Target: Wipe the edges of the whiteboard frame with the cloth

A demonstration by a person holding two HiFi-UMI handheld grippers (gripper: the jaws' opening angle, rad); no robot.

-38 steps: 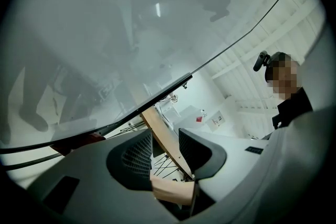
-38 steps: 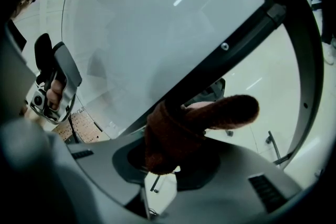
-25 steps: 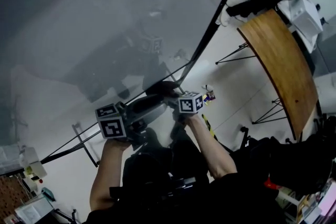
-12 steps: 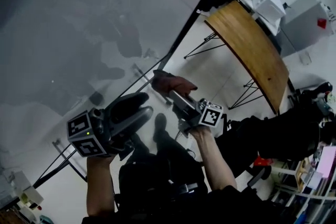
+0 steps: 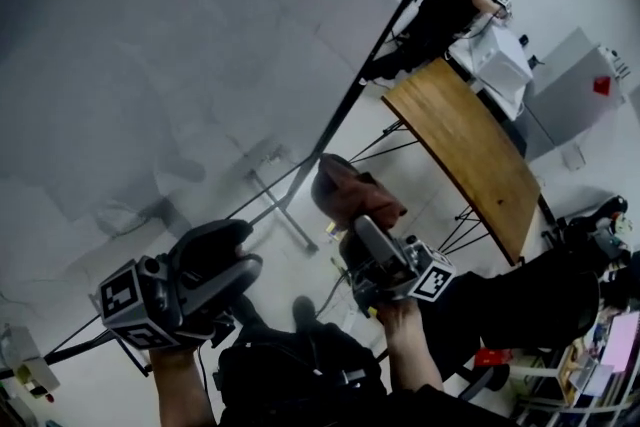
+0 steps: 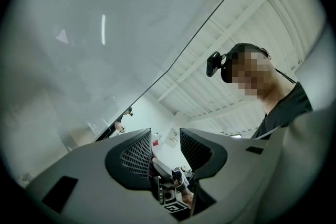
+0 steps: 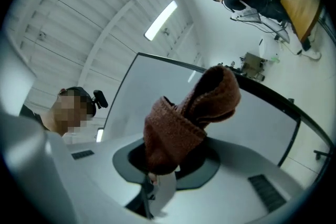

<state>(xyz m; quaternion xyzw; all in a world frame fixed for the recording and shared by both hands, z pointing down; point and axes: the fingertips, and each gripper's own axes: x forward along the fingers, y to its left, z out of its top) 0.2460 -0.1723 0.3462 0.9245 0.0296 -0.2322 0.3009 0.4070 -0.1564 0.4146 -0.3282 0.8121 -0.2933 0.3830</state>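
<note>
Near whiteboard (image 5: 180,65) frame (image 5: 390,45), right of centre: my right gripper (image 5: 350,220) clamped on brown cloth (image 5: 350,193), which bunches past jaws, close to frame; I can't tell if touching. Left gripper (image 5: 235,260) at near left, jaws apart, holding nothing. Wooden table (image 5: 470,150) far right.

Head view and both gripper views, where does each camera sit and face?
Head view: on the person's head, looking down the whiteboard; forearms, left gripper, right gripper show.
Left gripper view: on that gripper, looking up between open jaws at whiteboard, ceiling; that head shows.
Right gripper view: on that gripper, looking up past the clamped cloth at the whiteboard; head shows.
Shared: both gripper views show the whiteboard.
</note>
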